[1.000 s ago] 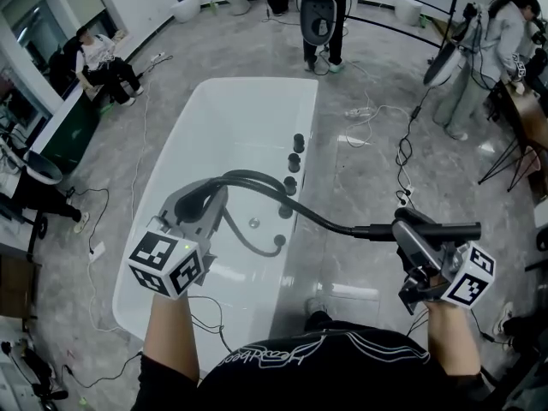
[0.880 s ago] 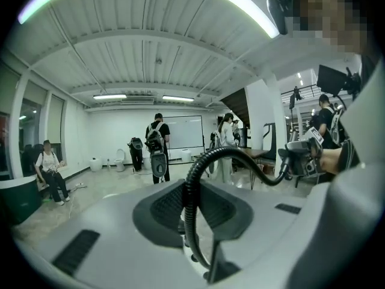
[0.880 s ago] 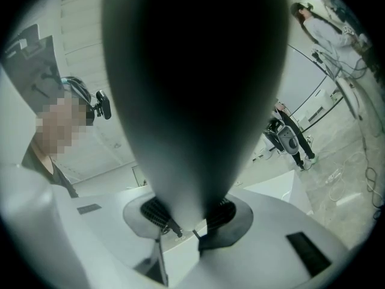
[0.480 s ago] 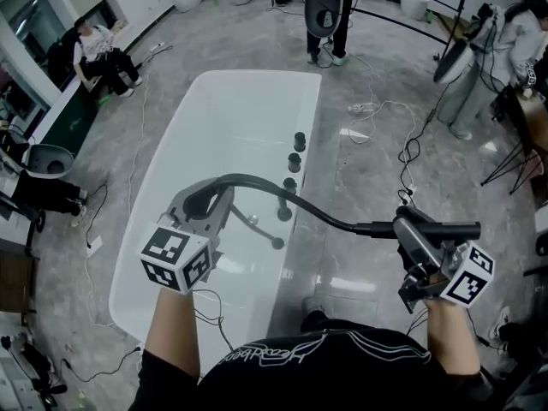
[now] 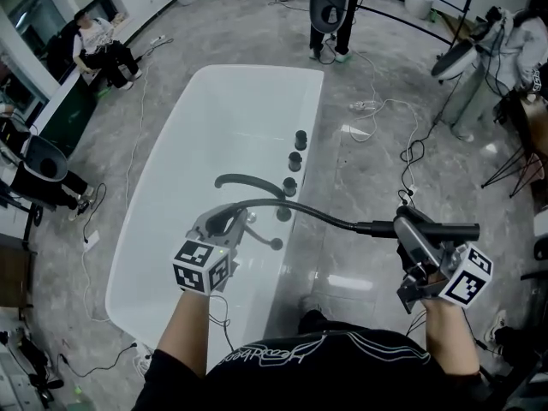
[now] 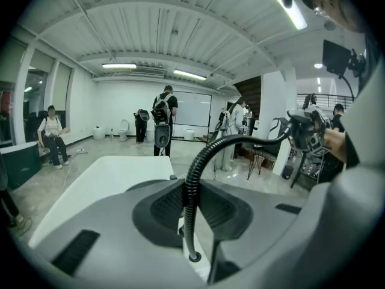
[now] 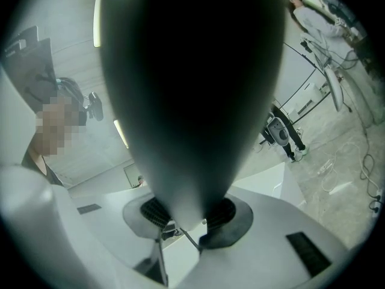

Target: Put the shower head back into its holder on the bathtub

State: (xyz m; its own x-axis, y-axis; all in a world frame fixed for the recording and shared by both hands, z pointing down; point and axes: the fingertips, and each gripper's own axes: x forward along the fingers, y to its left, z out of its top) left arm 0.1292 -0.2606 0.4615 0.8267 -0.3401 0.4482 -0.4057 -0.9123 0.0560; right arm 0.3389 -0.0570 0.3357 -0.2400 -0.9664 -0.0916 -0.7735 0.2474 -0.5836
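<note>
The white bathtub (image 5: 180, 187) lies ahead of me, with a row of black fittings (image 5: 291, 171) along its right rim and a curved black spout (image 5: 244, 181) over the basin. A black corrugated hose (image 5: 300, 211) arches from my left gripper (image 5: 233, 223) over to my right one. My left gripper (image 6: 191, 212) is shut on the hose (image 6: 204, 155), low over the tub's near end. My right gripper (image 5: 413, 236) holds the black shower head (image 5: 441, 227) level, to the right of the tub. In the right gripper view the shower head (image 7: 192, 89) fills the frame between the jaws of that gripper (image 7: 186, 212).
Loose cables (image 5: 402, 157) trail over the marble floor right of the tub. People stand at the far end (image 5: 330, 11), one sits at the far left (image 5: 103, 54), and another is at the right (image 5: 514, 50) near a stand. The lower hose run ends by the rim (image 5: 276, 245).
My left gripper has sunk toward the tub with the hose, flattening the arch and uncovering the black spout. The right gripper has hardly shifted.
</note>
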